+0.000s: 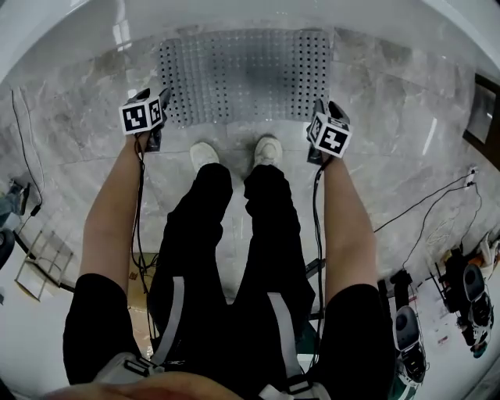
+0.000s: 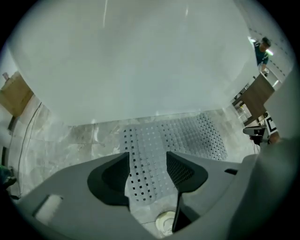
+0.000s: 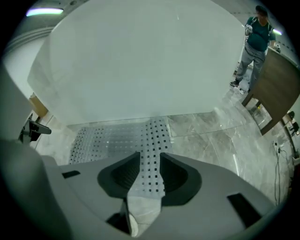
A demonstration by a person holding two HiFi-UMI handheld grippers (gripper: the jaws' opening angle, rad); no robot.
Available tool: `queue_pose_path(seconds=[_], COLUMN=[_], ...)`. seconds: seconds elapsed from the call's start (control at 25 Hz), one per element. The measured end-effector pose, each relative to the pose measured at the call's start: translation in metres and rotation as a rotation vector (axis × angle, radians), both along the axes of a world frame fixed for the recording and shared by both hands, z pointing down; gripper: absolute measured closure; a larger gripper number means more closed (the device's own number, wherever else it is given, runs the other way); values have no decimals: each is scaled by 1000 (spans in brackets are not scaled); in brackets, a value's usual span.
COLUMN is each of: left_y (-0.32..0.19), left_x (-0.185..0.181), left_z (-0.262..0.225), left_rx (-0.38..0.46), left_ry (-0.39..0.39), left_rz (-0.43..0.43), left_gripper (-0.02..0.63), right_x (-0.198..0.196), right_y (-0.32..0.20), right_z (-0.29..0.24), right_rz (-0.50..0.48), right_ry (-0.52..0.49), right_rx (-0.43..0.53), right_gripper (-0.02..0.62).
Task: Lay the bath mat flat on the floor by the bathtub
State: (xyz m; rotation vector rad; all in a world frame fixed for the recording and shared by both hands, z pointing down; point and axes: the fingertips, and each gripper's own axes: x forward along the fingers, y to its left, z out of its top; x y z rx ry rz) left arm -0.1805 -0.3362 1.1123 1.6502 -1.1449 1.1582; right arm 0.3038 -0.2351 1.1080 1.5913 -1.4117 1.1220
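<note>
Perforated bath mat (image 1: 246, 74) lies flat on the marble floor (image 1: 70, 129), just beside the bathtub (image 1: 234, 12). The left tongs (image 2: 147, 169) and right tongs (image 3: 150, 171) hang wide open, gripping nothing, over its near corners.

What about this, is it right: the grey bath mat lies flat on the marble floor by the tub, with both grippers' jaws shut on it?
No: both pairs of jaws are open. The two gripper views show the left gripper and right gripper with jaws apart above the bath mat, which does lie flat on the marble floor by the tub.
</note>
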Motion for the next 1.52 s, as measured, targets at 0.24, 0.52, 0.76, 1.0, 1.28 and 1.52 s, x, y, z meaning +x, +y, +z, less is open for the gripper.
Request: queue_pose_path(seconds=[0.24, 0.52, 0.76, 1.0, 1.28, 1.52], left_y=[-7, 13, -21, -31, -36, -31], left_x=[32, 56, 77, 88, 78, 84], left_z=[-167, -401, -593, -760, -893, -939], left_rx=[221, 463, 672, 838, 1024, 1092], left_ry=[130, 242, 302, 351, 337, 319], left_rz=[-52, -52, -13, 28, 2, 14], left_gripper=[576, 601, 601, 601, 601, 601], right_x=[-62, -132, -168, -188, -193, -171], right_y=[-29, -47, -101, -115, -120, -116], right_z=[-153, -406, -604, -767, -912, -964], right_rz=[-49, -148, -220, -229, -244, -208], right_ry=[-102, -106, -63, -86, -80, -56], right_rx=[212, 539, 783, 990, 1168, 1224], right_gripper=[522, 588, 588, 588, 588, 589])
